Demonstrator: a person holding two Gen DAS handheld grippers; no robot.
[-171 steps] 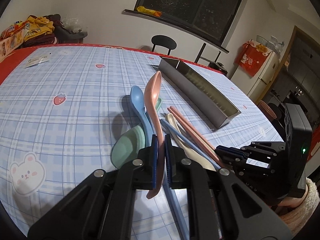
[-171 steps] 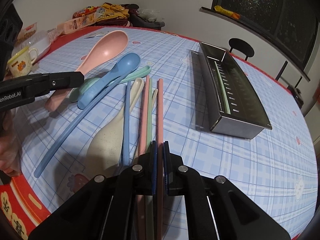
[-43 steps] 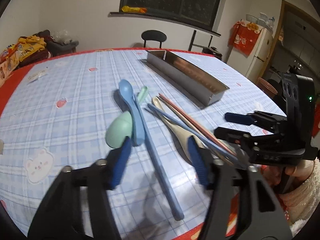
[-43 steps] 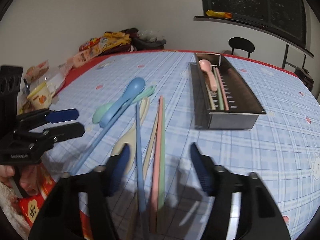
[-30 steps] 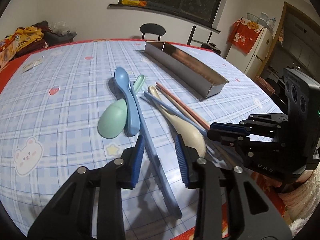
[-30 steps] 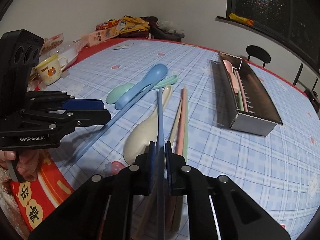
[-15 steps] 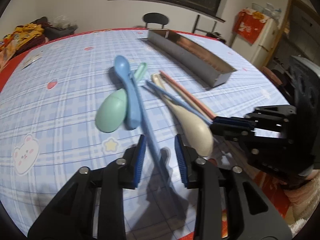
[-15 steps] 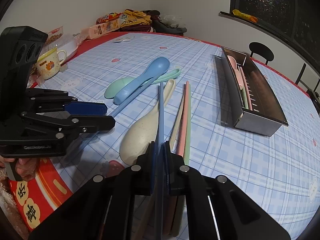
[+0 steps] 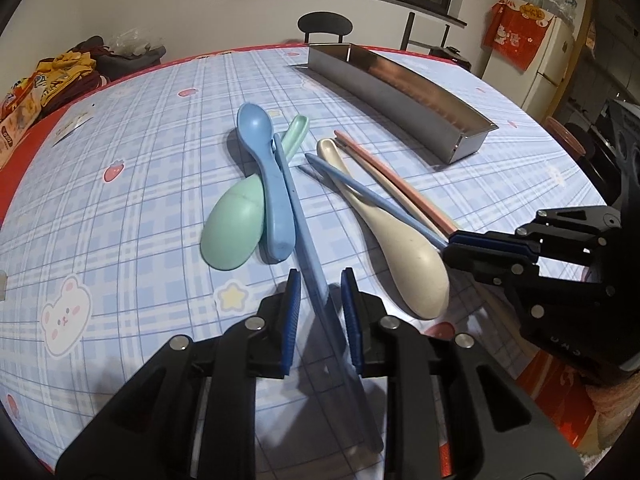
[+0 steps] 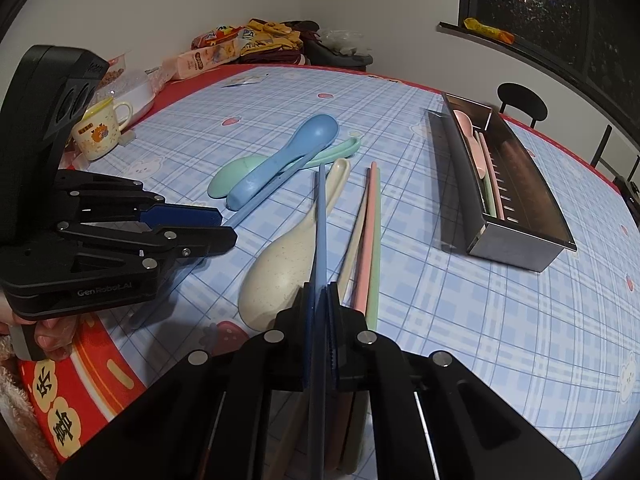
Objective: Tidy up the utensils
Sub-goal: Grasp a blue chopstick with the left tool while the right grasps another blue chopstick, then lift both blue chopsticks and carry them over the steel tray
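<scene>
**Two blue chopsticks, one at each gripper**

The right gripper (image 10: 319,292) is clamping a slim blue plastic chopstick (image 10: 321,216) between its fingers (image 10: 307,320), which are sitting pressed together on it. The stick is running straight forward from the pads, passing over the long-handled beige plastic spoon (image 10: 280,268) lying on the worktop (image 10: 500,320) covered in blue plaid cloth. In the left view the same stick (image 9: 372,200) is slanting from the right gripper (image 9: 452,240) across the beige spoon (image 9: 404,248).

The left gripper (image 9: 318,292) is hovering low with its fingers (image 9: 291,312) standing apart, one on each side of a second pale blue plastic chopstick (image 9: 308,240). This stick is lying in the gap, nearer the right-hand pad; I cannot tell whether either pad is touching it. Its far end is resting against the blue plastic spoon (image 9: 264,168), which is lying across the mint green plastic spoon (image 9: 236,224).

Just beside the beige spoon, a pink plastic chopstick (image 10: 368,240) is lying alongside a pale green one (image 10: 376,272) and a beige one (image 10: 352,248).

Further off, the long stainless steel utensil tray (image 10: 520,256) is holding a pink plastic spoon (image 10: 468,132) and a few sticks along its left wall.
</scene>
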